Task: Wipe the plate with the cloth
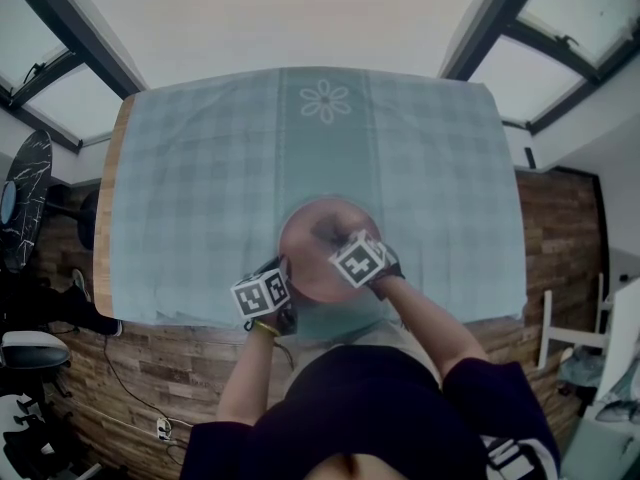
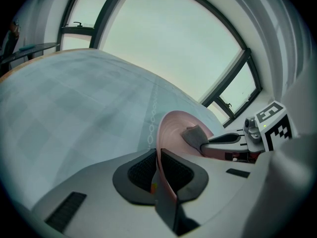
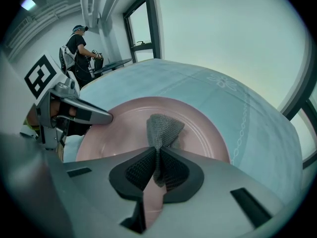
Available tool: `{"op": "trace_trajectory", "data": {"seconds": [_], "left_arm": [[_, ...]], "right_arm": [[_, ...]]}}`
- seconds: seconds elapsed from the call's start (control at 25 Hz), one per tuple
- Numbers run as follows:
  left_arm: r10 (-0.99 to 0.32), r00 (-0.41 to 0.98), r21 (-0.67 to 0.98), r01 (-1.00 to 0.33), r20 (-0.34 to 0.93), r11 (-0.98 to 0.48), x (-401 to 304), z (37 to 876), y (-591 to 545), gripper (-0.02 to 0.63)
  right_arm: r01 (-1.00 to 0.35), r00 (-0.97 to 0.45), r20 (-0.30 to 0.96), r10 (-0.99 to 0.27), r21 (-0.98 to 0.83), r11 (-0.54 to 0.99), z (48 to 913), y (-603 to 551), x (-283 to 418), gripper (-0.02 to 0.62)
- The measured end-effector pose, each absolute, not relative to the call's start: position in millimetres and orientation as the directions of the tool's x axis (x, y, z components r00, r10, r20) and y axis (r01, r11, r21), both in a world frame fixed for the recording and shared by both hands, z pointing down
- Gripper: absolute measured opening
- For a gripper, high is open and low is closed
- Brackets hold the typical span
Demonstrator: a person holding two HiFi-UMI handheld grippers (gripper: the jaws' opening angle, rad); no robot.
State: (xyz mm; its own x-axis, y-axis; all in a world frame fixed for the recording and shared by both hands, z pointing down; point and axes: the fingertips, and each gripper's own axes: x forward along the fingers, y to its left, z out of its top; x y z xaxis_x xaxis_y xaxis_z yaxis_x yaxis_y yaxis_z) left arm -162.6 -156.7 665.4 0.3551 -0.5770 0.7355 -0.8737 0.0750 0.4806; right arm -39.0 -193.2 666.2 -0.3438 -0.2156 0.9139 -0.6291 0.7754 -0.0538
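The pink plate (image 1: 312, 260) lies low in the centre of the head view, near the front edge of the counter (image 1: 108, 218), which is covered by a pale blue checked tablecloth (image 1: 200, 188). The left tongs (image 2: 157, 170) are closed on the plate's left rim, pinching it between their pads. The right tongs (image 3: 157, 168) clamp a grey knitted cloth (image 3: 163, 127), whose free end rests on the middle of the plate.
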Motion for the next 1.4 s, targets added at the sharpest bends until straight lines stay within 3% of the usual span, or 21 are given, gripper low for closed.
{"op": "trace_trajectory", "data": {"seconds": [1.4], "left_arm": [[-0.574,0.348,0.481,-0.872,0.741,0.092,-160,671,-156,0.04]], "right_arm": [[-0.423,-0.433,0.9,0.042,-0.244,0.873,660,-86,-72,0.032]]}}
